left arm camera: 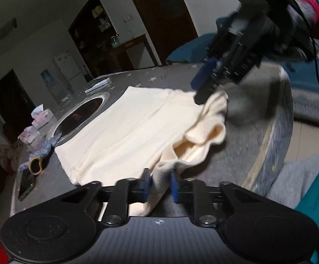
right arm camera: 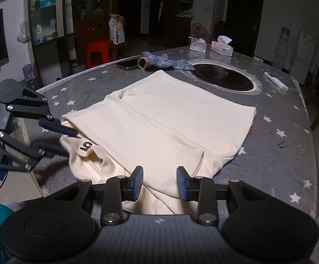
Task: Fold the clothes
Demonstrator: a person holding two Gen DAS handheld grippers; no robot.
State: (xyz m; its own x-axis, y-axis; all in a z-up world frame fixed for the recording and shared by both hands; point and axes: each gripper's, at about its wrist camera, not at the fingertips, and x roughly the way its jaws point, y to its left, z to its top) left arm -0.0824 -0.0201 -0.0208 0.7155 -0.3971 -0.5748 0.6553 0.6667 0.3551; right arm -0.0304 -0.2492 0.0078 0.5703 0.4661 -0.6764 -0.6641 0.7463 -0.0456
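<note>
Cream garment (right arm camera: 159, 118) half-folded on table (right arm camera: 291, 149), near edge bunched, perhaps a sleeve.

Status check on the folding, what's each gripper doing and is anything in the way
Left gripper pinching the cream garment near edge. Right gripper open over the near hem. Garment partly folded on the table. Glove and phone beyond it, clear.

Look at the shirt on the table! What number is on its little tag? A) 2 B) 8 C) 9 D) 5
D: the right wrist view shows a dark 5 on the small tag at the near edge of the cream shirt, close to the left tool.
</note>
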